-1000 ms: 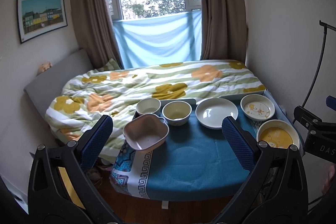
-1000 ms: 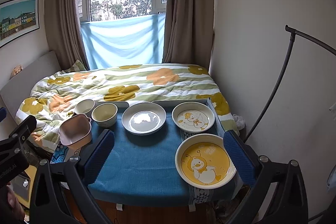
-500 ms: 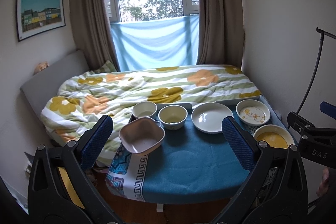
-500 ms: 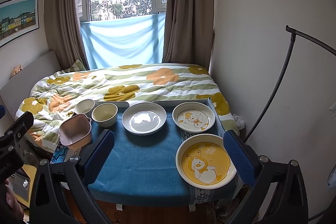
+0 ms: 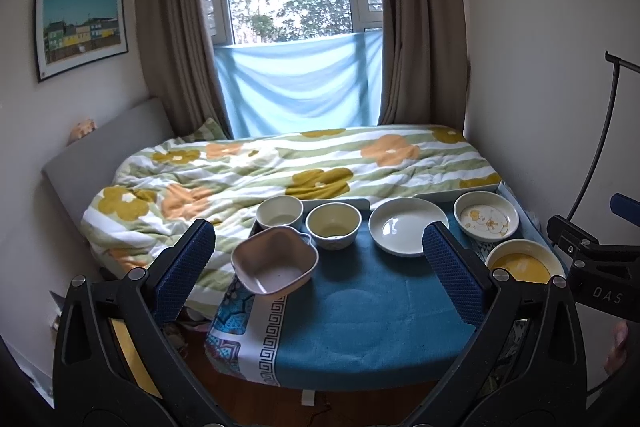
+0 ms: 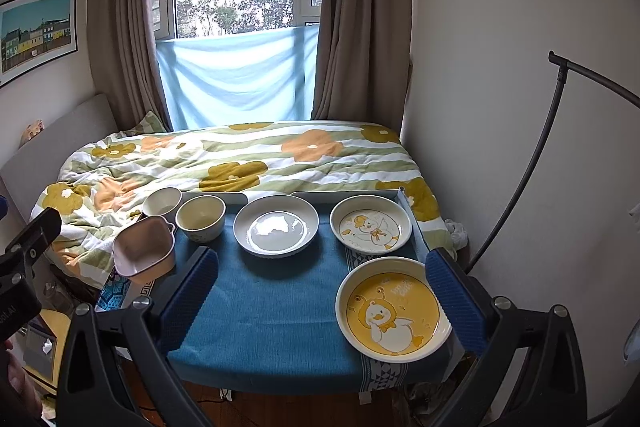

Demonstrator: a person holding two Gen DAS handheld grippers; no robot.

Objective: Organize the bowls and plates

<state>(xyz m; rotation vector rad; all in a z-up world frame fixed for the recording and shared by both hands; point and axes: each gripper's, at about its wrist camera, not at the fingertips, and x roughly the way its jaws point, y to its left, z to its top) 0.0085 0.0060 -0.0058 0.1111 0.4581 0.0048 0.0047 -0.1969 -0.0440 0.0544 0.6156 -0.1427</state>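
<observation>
While both grippers, left (image 5: 318, 259) and right (image 6: 320, 287), hang wide open and empty, we see the yellow plate (image 6: 394, 309) just ahead of the right one; glazed, slippery, breakable; we'd pinch its rim.

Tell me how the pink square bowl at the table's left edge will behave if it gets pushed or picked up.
The pink square bowl sits at the tablecloth's left edge, so a leftward push could probably send it off. It looks like matte plastic, so likely light and not brittle. Its flared walls and small side handle suggest a rim pinch should hold, though it may tilt.
</observation>
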